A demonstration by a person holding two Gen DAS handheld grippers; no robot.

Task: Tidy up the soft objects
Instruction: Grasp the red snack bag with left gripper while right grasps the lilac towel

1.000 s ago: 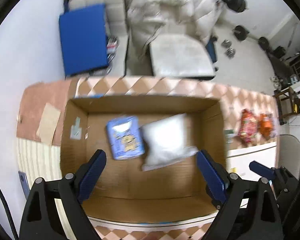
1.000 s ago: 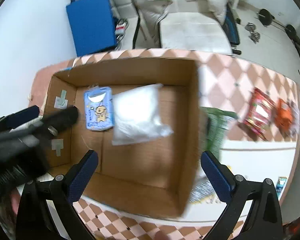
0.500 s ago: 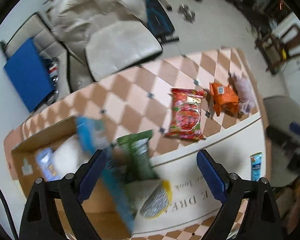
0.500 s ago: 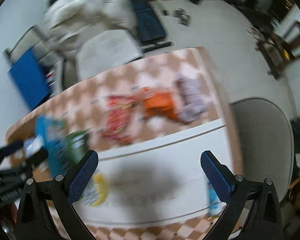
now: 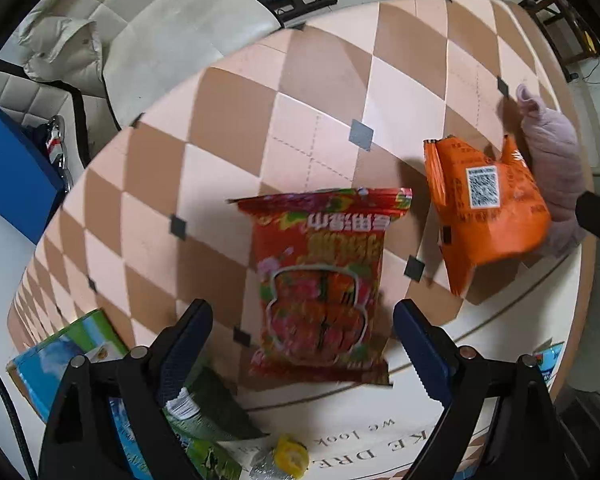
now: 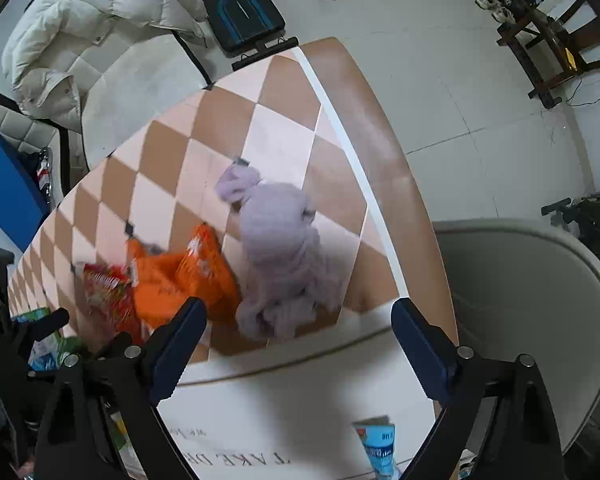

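A red snack bag lies flat on the checkered table, just ahead of my open, empty left gripper. An orange packet lies to its right, against a lilac soft cloth bundle. In the right wrist view the lilac bundle sits just ahead of my open, empty right gripper, with the orange packet and the red bag to its left.
A green packet, a blue-green box flap and a yellow-capped item lie near the left gripper. A blue tube lies on the white mat. A grey chair stands beyond the table's right edge.
Both grippers have swung right, away from the cardboard box with the blue packet and white pillow, to the table's right end. The left gripper has closed in on the red bag, the right on the lilac bundle.
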